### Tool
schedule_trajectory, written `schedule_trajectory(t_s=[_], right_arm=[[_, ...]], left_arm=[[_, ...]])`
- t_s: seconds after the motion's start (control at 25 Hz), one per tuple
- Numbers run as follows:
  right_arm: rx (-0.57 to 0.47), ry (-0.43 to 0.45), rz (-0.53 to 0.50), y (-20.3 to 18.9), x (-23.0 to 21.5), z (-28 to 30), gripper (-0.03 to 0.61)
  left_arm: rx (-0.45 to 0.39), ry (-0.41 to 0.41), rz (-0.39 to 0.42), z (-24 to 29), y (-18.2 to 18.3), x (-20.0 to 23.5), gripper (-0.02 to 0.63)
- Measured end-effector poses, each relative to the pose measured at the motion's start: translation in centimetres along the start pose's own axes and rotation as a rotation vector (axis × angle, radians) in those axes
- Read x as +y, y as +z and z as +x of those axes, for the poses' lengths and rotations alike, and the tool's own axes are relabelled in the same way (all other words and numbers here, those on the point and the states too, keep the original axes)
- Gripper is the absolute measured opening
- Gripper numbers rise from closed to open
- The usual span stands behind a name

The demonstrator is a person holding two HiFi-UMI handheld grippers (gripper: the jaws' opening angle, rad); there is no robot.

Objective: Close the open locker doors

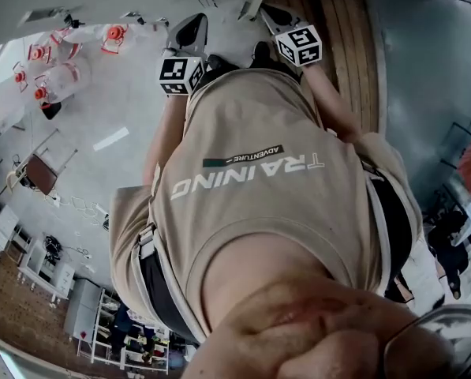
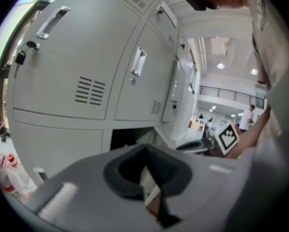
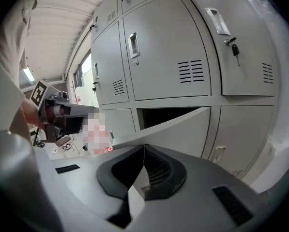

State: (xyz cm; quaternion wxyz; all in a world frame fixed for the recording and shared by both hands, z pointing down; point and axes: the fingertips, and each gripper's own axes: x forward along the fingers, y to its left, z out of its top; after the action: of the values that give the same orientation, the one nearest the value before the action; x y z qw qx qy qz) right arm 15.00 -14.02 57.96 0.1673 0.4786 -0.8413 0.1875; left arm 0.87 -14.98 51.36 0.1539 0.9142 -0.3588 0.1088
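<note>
A wall of grey lockers (image 3: 168,52) fills the right gripper view. One lower locker stands open, its dark compartment (image 3: 163,115) showing behind its door (image 3: 183,129), which swings out toward me. In the left gripper view the same bank of lockers (image 2: 86,66) shows a dark open compartment (image 2: 129,137) low down. My right gripper (image 3: 144,175) is shut and holds nothing, close in front of the open door. The left gripper (image 2: 148,180) also looks shut and empty. In the head view both grippers (image 1: 186,46) (image 1: 286,30) are held out beyond the person's beige shirt.
The closed upper lockers have handles, and a key (image 3: 235,48) hangs in one. Red-and-white bottles (image 1: 57,69) lie on the grey floor at the left. A workshop hall with distant people (image 2: 248,115) opens beyond the locker row.
</note>
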Motion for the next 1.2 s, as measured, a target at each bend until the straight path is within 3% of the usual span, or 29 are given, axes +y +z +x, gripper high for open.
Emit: schedule_trajectory(t_s=[0.52,0.76,1.0,1.2], right_arm=[[0.025,-0.003,-0.088,3.6,1.1,6.5,0.014],[0.039,0.048,-0.134,5.0,1.2,9.0,0.014],[0.016,0.129,-0.112,6.4,0.6,11.6,0.014],[0.024,0.165,-0.143,7.3,0.0,13.3,0.014]], left_arm=[[-0.018,0.038,-0.053,-3.3,-1.5,4.5,-0.003],[-0.016,0.076,-0.073,-2.1,-1.1,5.9,-0.003],[-0.014,0.145,-0.069,-1.1,0.0,6.9,-0.003],[-0.052,0.211,-0.097,-0.8,1.8,8.2,-0.003]])
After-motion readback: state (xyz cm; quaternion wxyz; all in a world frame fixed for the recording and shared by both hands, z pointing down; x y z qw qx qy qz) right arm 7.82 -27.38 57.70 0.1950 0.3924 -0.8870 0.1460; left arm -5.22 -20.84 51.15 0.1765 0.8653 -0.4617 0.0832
